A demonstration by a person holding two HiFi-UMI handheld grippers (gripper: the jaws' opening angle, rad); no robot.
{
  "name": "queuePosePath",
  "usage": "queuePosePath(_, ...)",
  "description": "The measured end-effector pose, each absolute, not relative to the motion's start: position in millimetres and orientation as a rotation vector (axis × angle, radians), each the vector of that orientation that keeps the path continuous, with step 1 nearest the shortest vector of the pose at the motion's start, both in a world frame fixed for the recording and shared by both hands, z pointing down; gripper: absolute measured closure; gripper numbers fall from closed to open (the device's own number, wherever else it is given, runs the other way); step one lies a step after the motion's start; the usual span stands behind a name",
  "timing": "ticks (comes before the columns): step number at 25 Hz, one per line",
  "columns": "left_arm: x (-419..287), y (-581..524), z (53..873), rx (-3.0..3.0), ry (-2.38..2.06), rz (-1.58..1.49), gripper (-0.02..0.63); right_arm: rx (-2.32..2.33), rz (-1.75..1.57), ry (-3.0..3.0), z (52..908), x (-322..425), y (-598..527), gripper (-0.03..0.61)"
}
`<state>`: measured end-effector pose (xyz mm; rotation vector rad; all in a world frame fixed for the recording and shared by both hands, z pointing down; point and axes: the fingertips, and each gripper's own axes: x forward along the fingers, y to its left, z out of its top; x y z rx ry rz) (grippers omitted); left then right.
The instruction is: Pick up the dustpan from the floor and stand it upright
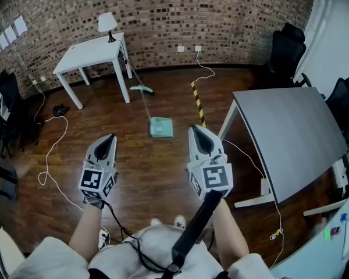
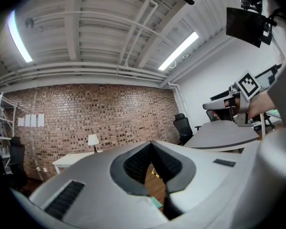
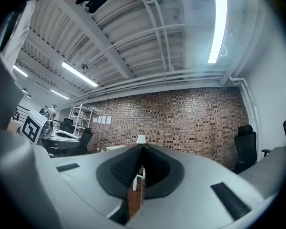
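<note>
The teal dustpan (image 1: 161, 127) lies flat on the wooden floor ahead of me, its long thin handle (image 1: 144, 100) running away toward the white table. A second teal piece (image 1: 141, 88) lies beside that handle. My left gripper (image 1: 109, 138) is held level well short of the pan and to its left, jaws shut and empty. My right gripper (image 1: 196, 129) hovers just right of the pan, also shut on nothing. In the left gripper view the left gripper (image 2: 151, 144) has its tips together, with a teal sliver (image 2: 155, 202) below them. The right gripper (image 3: 142, 148) faces the brick wall.
A white table (image 1: 90, 54) with a lamp (image 1: 107, 22) stands at the back left. A grey table (image 1: 291, 132) fills the right side. Black chairs (image 1: 288, 51) stand at the back right. White cables (image 1: 52, 150) and a yellow-black strip (image 1: 198, 100) cross the floor.
</note>
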<state>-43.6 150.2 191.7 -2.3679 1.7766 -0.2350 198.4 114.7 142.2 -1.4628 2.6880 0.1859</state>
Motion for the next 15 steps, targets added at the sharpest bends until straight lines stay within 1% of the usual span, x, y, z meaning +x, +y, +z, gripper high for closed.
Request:
queuePosePath(7, -40, 137, 190, -2.414, 1.743, -0.199, 0.606, -1.465, 0.188, 2.686, 140, 189, 108, 0.600)
queuePosePath(15, -26, 138, 191, -2.420, 1.704, -0.227, 0.606, -1.456, 0.184, 2.723, 149, 188, 109, 0.600)
